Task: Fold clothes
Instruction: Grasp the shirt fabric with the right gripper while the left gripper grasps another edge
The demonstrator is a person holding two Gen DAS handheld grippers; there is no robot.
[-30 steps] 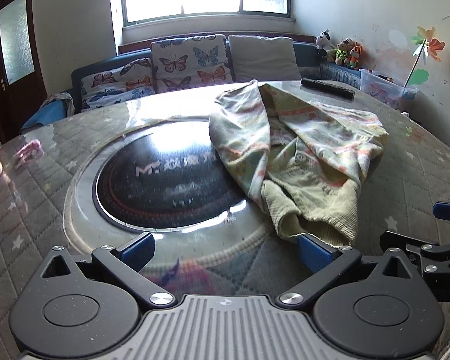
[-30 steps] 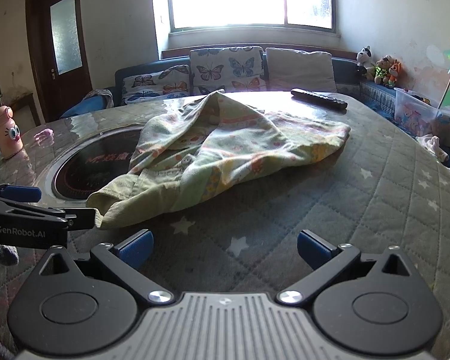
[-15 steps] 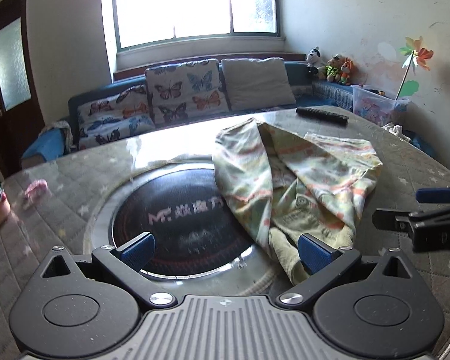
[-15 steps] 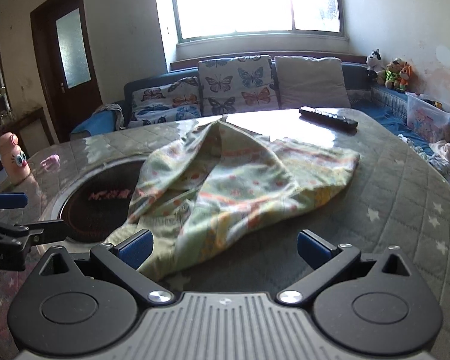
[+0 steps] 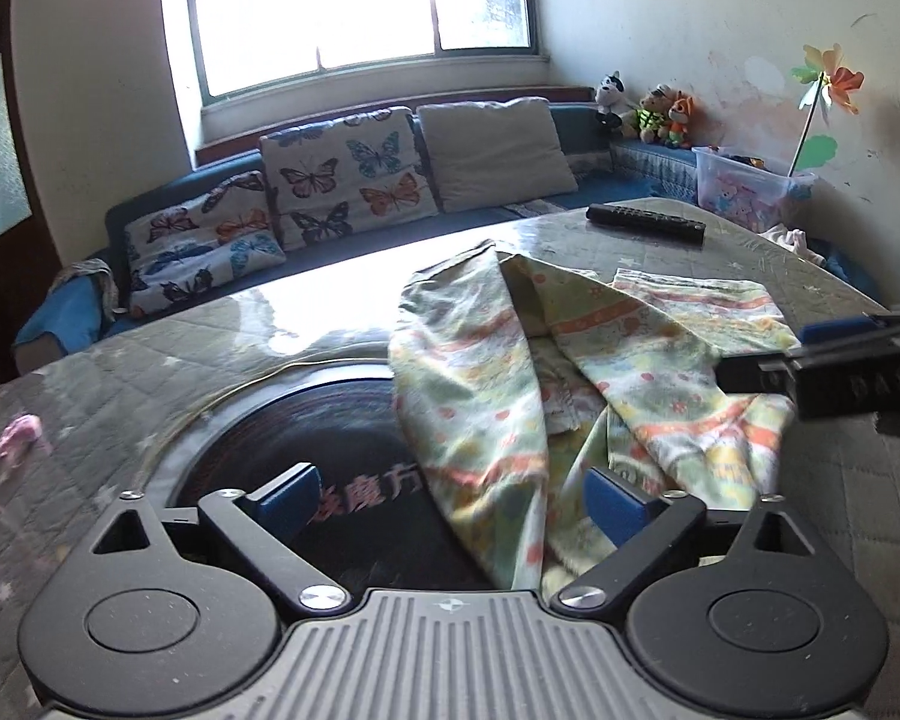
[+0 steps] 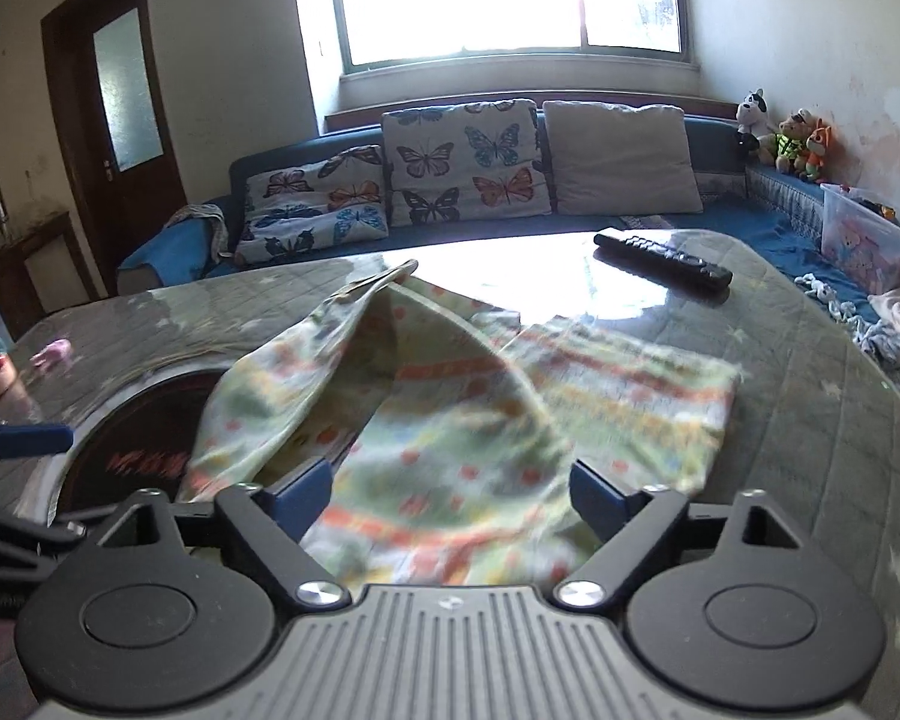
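A crumpled pale green garment (image 5: 510, 384) with orange stripes and small prints lies on the round table, partly over the dark glass centre. It also shows in the right wrist view (image 6: 450, 420). My left gripper (image 5: 450, 501) is open, above the garment's near edge, with cloth lying between the jaws. My right gripper (image 6: 450, 489) is open, low over the garment's near hem. The right gripper shows from the side in the left wrist view (image 5: 834, 360), over the garment's right part.
The table (image 6: 810, 420) has a quilted grey cover and a dark glass hob (image 5: 330, 456) in the middle. A black remote (image 6: 660, 258) lies at the far side. A small pink item (image 5: 18, 429) lies at left. A sofa with cushions (image 6: 462, 162) stands behind.
Both grippers have moved forward and in over the garment; its near edge now lies between the jaws of each. The garment itself has not moved.
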